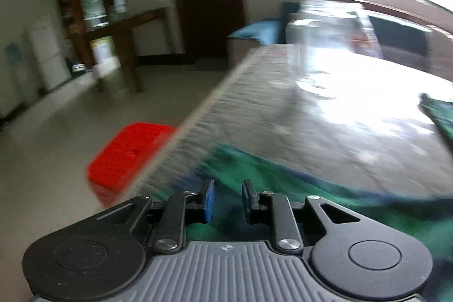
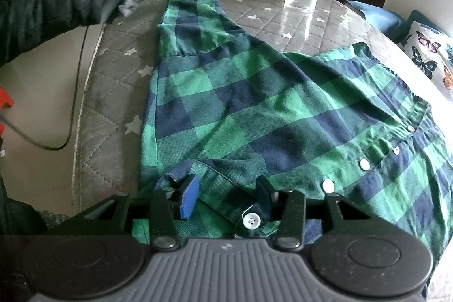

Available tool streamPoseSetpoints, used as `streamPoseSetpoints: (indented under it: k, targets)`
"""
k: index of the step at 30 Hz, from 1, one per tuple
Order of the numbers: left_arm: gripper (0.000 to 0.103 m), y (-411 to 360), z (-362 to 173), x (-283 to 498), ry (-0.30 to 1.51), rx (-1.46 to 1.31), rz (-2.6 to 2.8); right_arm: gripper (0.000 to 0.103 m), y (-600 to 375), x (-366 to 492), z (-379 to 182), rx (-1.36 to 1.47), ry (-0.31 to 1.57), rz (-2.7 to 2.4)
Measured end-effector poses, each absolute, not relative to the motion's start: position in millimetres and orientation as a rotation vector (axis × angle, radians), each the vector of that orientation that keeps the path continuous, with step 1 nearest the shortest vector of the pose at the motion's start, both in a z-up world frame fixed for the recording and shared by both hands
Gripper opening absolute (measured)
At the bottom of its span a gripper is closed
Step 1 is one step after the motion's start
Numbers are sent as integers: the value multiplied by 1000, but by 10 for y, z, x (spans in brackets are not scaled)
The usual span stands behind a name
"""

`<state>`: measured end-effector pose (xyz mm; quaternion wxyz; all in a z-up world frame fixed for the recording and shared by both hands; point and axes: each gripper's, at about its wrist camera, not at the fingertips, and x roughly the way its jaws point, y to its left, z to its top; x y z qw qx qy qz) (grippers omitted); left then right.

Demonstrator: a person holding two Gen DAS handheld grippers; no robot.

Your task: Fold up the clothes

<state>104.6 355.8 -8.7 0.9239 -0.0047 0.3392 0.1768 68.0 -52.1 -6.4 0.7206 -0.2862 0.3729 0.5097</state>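
Left wrist view, blurred: the left tongs stand slightly parted with nothing between the pads, hovering over the green plaid shirt at the edge of the quilted surface — a fold looks just released. A glass mug stands further along; a red bin sits on the floor.

Right wrist view: the right tongs straddle a buttoned cuff, jaws apart — not clamped. The shirt lies spread across the surface, one sleeve laid over. Next, likely, a fresh grasp for another fold; the mug stands near the far sleeve.
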Motion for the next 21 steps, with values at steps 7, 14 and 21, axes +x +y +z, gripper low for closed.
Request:
streamPoseSetpoints:
  k: [7, 14, 21]
  targets:
    - [16, 3177, -201, 933, 681, 114, 213, 49, -494, 651, -57, -654, 819, 1105]
    - [8, 3237, -265, 1169, 678, 211, 341, 49, -502, 644, -59, -651, 820, 1090]
    - [10, 2982, 13, 936, 646, 117, 241, 49, -521, 582, 25, -653, 771, 1068]
